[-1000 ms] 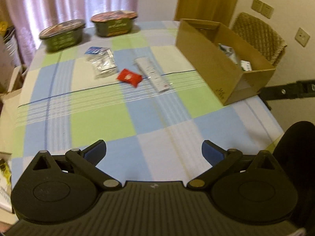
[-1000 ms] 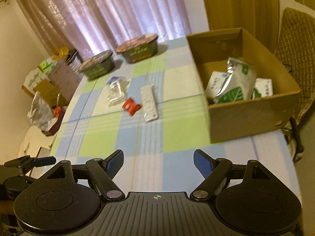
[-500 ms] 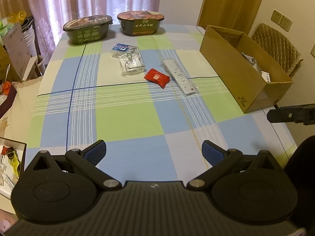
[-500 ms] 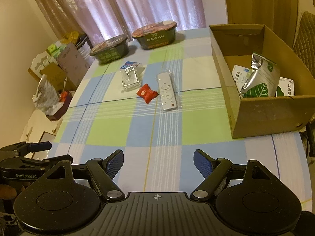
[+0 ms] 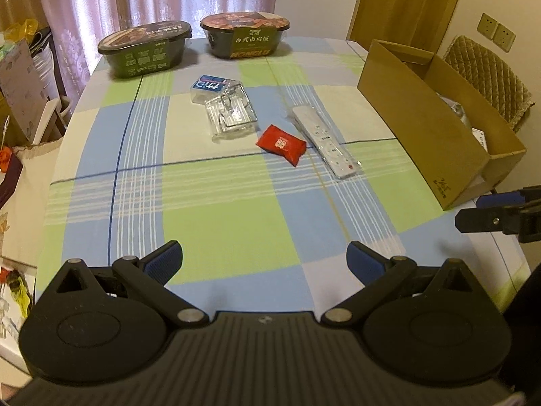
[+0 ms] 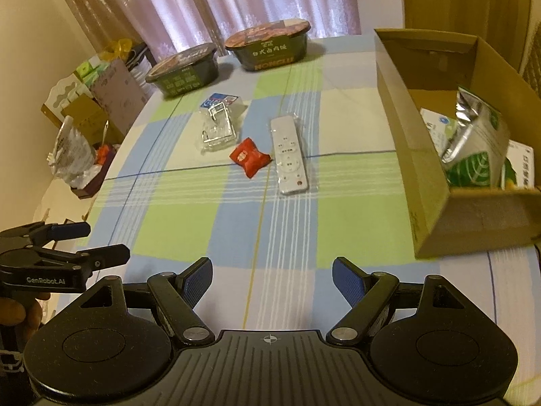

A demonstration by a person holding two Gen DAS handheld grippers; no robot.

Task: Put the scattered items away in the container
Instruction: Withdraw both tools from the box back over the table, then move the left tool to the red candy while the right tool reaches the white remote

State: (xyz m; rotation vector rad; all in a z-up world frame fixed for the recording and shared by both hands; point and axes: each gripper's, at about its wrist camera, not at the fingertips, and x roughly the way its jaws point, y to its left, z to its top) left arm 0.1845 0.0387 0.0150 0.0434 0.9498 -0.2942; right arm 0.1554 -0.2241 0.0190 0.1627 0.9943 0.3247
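A red snack packet [image 5: 281,143] [image 6: 249,156], a white remote in clear wrap [image 5: 324,141] [image 6: 289,154] and a clear plastic pack with a metal hook [image 5: 226,108] [image 6: 219,124] lie mid-table. The open cardboard box [image 5: 419,125] [image 6: 426,169] stands at the right edge, holding a green-and-silver pouch [image 6: 473,145] and white boxes. My left gripper [image 5: 263,260] hovers open over the near table edge, empty. My right gripper [image 6: 272,279] is open and empty too, near the box's front corner.
Two dark instant-meal bowls [image 5: 145,49] [image 5: 245,37] sit at the table's far edge by the curtain. A quilted chair [image 5: 490,81] stands behind the box. Bags and cartons [image 6: 88,108] crowd the floor left of the table.
Both grippers swung left and pulled back, so the scattered items now sit nearer the middle of each view. Each gripper has come into the other's view. Jaws stayed open.
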